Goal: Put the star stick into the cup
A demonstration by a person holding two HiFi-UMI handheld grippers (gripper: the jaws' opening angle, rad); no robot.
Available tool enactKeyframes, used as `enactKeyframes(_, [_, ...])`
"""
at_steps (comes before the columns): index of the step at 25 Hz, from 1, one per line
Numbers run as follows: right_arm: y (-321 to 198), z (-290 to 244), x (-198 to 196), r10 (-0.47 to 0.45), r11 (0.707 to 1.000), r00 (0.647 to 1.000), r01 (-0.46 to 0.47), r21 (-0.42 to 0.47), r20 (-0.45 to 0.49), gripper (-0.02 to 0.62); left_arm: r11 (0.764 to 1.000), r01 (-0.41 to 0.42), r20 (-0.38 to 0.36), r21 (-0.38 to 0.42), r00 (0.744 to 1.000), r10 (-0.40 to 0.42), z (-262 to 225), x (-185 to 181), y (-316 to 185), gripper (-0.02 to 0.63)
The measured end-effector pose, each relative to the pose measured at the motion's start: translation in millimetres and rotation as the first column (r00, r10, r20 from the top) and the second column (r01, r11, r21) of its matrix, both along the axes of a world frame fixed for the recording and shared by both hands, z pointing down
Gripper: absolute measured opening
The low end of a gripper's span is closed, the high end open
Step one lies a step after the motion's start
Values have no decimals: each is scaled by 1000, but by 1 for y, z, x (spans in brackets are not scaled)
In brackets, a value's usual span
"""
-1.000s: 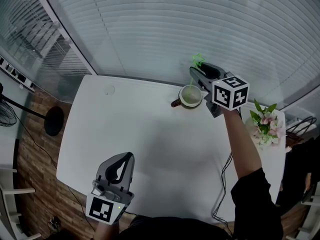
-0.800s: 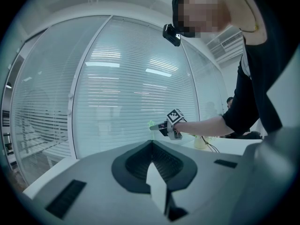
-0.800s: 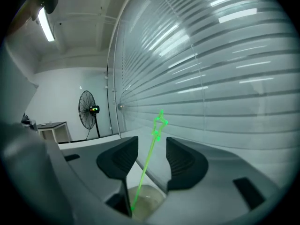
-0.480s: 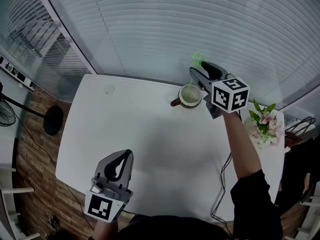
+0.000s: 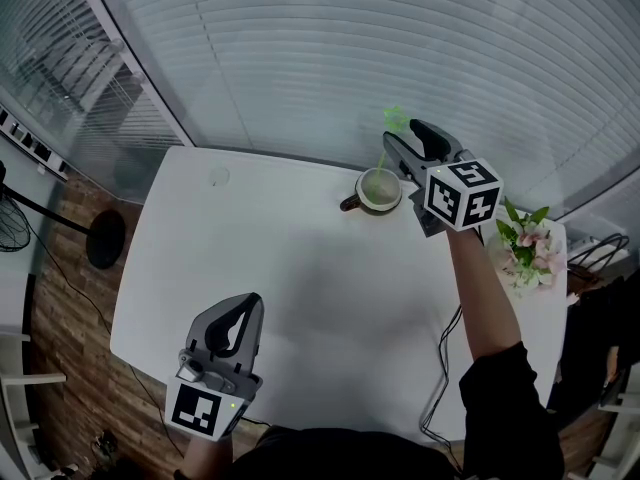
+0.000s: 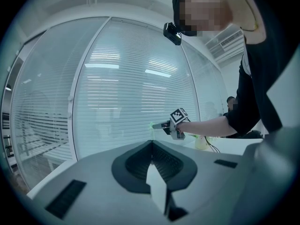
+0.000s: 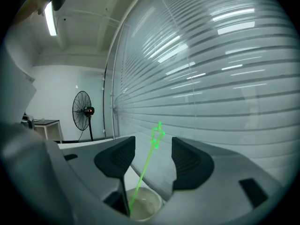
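Note:
A pale green cup (image 5: 381,190) with a dark handle stands near the far edge of the white table (image 5: 300,288). The green star stick (image 5: 384,148) stands in it, leaning, its star (image 5: 394,118) up top. My right gripper (image 5: 403,135) hovers just behind the cup and its jaws have just been opening. In the right gripper view the stick (image 7: 145,168) rises free between the spread pads (image 7: 121,156) of the right gripper (image 7: 152,143), out of the cup (image 7: 143,209). My left gripper (image 5: 252,306) is shut and empty near the front left; its jaws (image 6: 151,143) meet.
A vase of pink flowers (image 5: 530,248) stands at the table's right end. A black cable (image 5: 445,368) hangs off the right edge. Window blinds run close behind the cup. A standing fan (image 7: 82,109) is off the table's left.
The right gripper's jaws have spread and let go of the star stick, which now leans in the cup. The left gripper has stayed put.

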State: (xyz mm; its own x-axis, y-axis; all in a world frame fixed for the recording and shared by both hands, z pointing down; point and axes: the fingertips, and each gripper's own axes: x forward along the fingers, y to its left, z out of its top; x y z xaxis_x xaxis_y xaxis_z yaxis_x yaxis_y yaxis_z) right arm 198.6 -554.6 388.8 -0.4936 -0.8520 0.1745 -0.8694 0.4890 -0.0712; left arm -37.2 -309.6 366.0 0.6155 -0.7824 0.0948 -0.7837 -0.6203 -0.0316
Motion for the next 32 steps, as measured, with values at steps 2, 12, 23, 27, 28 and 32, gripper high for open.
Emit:
enactKeyframes(2, [4, -4, 1, 8, 1000, 1000, -8, 17, 2, 234, 1000, 0, 3, 1, 1000, 0, -1, 0, 0, 14])
enactKeyframes(12, [44, -39, 1, 23, 988, 1000, -24, 153, 10, 235, 999, -13, -7, 35, 1000, 13, -13, 2, 0, 14])
enactKeyframes(23, [114, -91, -17, 8, 958, 999, -18, 287, 36, 233, 996, -51, -22, 79, 998, 53, -30, 11, 4, 14])
enactKeyframes(27, [143, -103, -22, 10, 947, 999, -19, 321, 30, 227, 992, -76, -29, 97, 996, 79, -35, 17, 7, 14])
enactKeyframes(28, [151, -105, -23, 10, 944, 1000, -19, 330, 28, 222, 992, -81, -32, 101, 996, 85, -36, 18, 7, 14])
enactKeyframes(32, [178, -111, -27, 10, 937, 1000, -17, 349, 22, 212, 988, -106, -40, 116, 993, 111, -42, 24, 10, 14])
